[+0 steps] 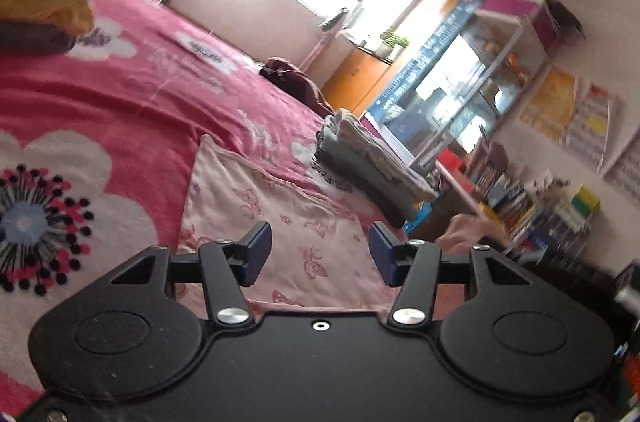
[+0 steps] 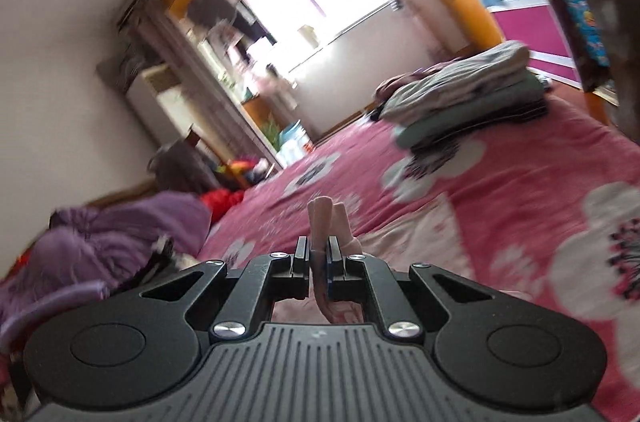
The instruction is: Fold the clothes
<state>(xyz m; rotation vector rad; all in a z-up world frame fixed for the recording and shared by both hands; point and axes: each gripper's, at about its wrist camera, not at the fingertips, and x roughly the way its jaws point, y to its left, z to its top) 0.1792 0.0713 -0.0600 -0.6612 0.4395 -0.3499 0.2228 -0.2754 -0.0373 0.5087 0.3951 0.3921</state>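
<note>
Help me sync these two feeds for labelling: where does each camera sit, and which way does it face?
Left wrist: behind the open left gripper, looking across the pink butterfly garment on the pink bedspread toward the window and bookshelf.
Right wrist: behind the right gripper, jaws shut on a bunch of the garment, facing the window.
Shared: garment, bedspread, folded pile, window. No hand or sleeve is clearly visible.

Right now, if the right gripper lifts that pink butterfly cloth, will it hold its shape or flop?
Probably flop: the pink butterfly cloth lies flat and creased on the bedspread, and bunches into soft folds where the right gripper pinches it. It looks thin, so likely light. The open left gripper may need to steady it.
</note>
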